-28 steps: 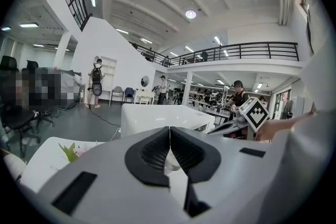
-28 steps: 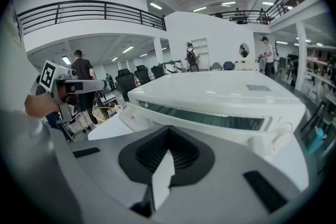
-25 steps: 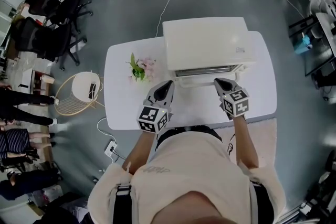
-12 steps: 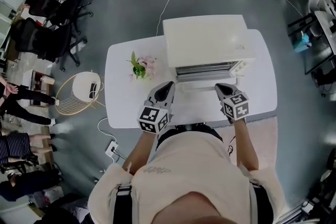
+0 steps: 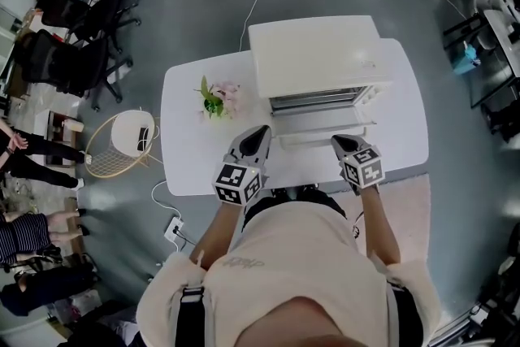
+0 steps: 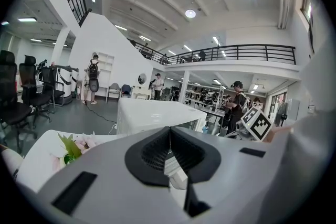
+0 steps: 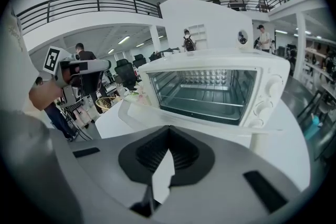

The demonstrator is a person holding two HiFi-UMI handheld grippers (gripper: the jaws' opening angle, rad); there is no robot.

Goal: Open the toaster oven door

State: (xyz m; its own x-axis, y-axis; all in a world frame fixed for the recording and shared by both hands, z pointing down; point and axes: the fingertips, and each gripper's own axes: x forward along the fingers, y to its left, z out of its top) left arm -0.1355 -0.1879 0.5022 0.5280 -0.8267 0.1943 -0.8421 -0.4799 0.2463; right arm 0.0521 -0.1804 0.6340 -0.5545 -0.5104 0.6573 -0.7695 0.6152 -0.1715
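White toaster oven (image 5: pixel 315 61) sits at the worktop's (image 5: pixel 188 162) far edge, right of centre. Its door (image 5: pixel 321 126) is dropped open toward you, a wire rack (image 7: pixel 207 98) showing inside. Your left gripper (image 5: pixel 258 132) and right gripper (image 5: pixel 341 144) hover by the near edge, jaws pressed together on nothing.

White toaster oven (image 5: pixel 313 53), white table (image 5: pixel 188 146); flowers (image 5: pixel 218 101) seemingly pink with green leaves.
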